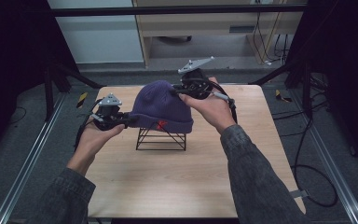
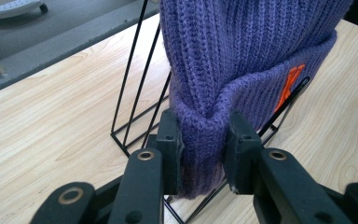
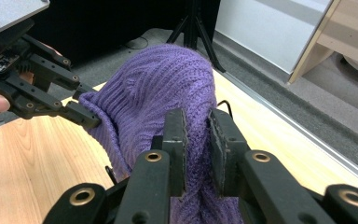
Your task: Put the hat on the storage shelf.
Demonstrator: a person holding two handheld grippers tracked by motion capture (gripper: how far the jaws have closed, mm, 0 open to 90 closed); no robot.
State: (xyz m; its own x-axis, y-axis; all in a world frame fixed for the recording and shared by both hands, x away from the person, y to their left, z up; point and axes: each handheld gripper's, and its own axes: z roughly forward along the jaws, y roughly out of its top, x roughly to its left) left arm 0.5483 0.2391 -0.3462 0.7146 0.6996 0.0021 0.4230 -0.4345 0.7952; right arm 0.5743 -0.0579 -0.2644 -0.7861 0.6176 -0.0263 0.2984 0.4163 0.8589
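So the purple knit beanie is sitting draped over a black wire stand in the middle of the light wood desk, and I've got it from both sides. It has a folded cuff with a small orange mark stitched on it, facing my side in the high view.

My left gripper has its jaws clamped on a pinch of that cuff at the hat's left end, low down, right next to the wire rods of the stand. In the left gripper view the knit bunches up thick between the two jaws.

My right gripper is up higher, on the far right of the crown, jaws squeezed together on a fold of the knit. From the right gripper view you can see my other gripper across the hat, biting the cuff edge.

Both my hands are wrapped around the gripper handles, grey denim sleeves coming in from the bottom. Beyond the desk there's grey floor, a pale wooden cabinet and some black tripod legs.
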